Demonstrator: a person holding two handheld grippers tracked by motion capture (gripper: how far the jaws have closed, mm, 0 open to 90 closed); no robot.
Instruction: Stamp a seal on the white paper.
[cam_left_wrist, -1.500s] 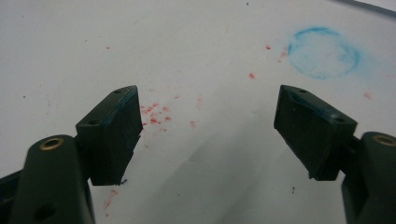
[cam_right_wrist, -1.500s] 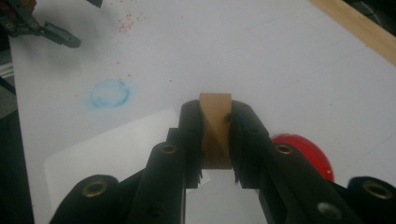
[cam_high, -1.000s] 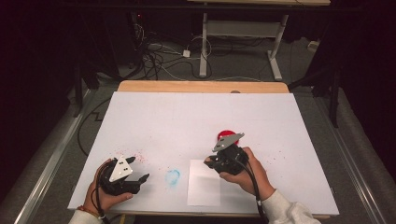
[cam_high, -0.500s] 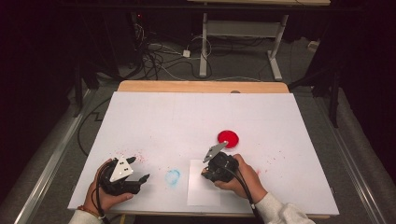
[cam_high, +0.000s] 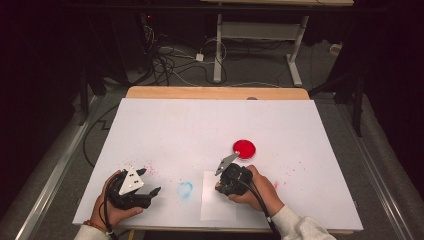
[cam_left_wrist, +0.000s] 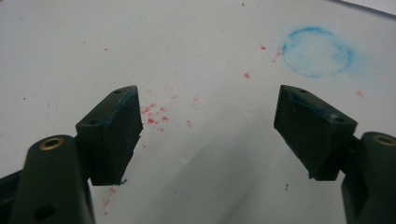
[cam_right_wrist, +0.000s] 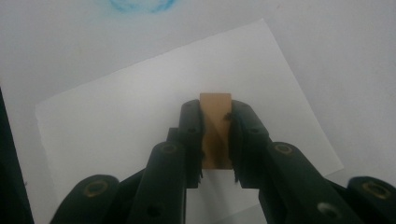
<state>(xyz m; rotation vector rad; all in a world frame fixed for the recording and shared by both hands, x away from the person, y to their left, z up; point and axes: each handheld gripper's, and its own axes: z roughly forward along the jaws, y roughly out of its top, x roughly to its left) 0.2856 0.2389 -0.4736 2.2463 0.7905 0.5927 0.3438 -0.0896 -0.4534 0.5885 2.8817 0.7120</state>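
R gripper is clamped on a small tan block, prob. a stamp, over the paper; L gripper rests w/ jaws apart, empty; red pad sits just beyond; press straight down, keep block flat, lift cleanly.

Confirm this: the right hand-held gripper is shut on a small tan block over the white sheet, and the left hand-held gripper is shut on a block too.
Not quite. The left hand-held gripper is open and holds nothing; the left gripper view shows its jaws wide apart over bare table with red specks. The rest stands: the right hand-held gripper is shut on the tan block over the white sheet, as the right gripper view shows.
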